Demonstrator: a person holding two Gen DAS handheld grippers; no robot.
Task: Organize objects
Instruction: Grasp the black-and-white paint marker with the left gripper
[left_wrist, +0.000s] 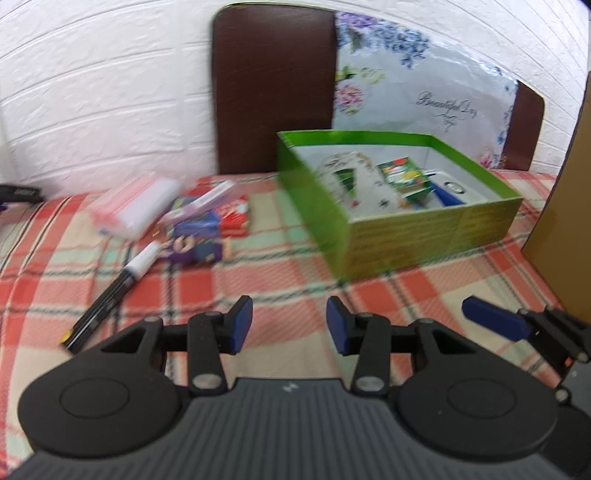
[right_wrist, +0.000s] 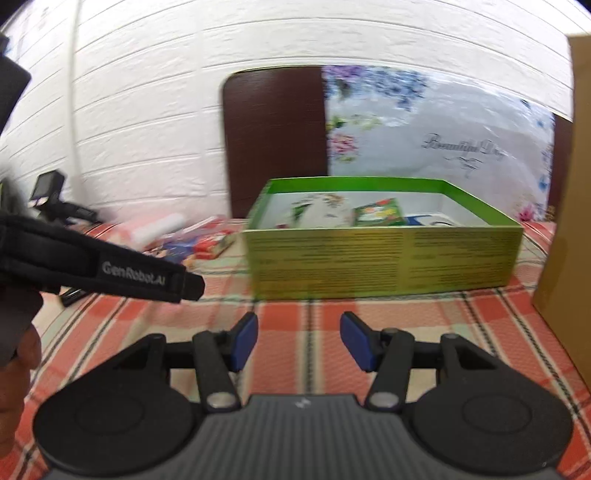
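Note:
A green open box (left_wrist: 424, 236) stands on the plaid tablecloth, holding a white patterned item (left_wrist: 351, 181), a small green packet (left_wrist: 402, 175) and a blue piece (left_wrist: 447, 195). Left of it lie a black-and-white marker (left_wrist: 110, 295), a clear zip bag (left_wrist: 136, 206) and a pile of small colourful packets (left_wrist: 207, 229). My left gripper (left_wrist: 290, 325) hovers open over bare cloth in front of the box, with nothing between its blue pads. My right gripper (right_wrist: 299, 341) is also open and empty, facing the green box (right_wrist: 384, 258). One of its blue fingertips (left_wrist: 495, 319) shows in the left wrist view.
A brown cardboard box (right_wrist: 569, 221) rises close on the right. Behind the table are a dark brown chair back (left_wrist: 273, 85), a floral pillow (left_wrist: 424, 81) and a white brick wall. A hand with a black strap (right_wrist: 110, 266) fills the left of the right wrist view.

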